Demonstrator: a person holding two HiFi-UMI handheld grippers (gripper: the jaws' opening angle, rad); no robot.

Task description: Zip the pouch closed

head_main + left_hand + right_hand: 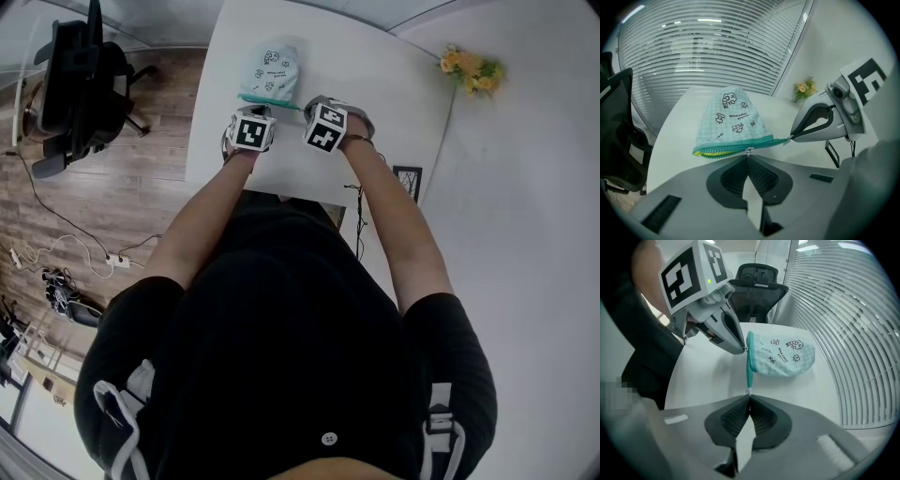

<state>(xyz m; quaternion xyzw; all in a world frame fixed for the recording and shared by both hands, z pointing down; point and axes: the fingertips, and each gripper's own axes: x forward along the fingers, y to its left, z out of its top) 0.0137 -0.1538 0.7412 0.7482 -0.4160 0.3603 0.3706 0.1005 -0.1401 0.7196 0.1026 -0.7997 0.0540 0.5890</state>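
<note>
We wear: black short-sleeved top (281, 328), one white button (329, 438) low on its front. We carry: left gripper (748, 155) and right gripper (749, 398), grey shells, black ribbed pads (763, 177), each topped by a black-and-white marker cube (251, 129).

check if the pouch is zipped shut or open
Partly open: on one side of the slider the pouch gapes, showing yellow lining; toward the right tongs it looks closed.

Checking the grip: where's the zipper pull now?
In the left gripper view, the zipper pull is on the pouch's near edge, pinched at the left gripper's shut tips.
</note>
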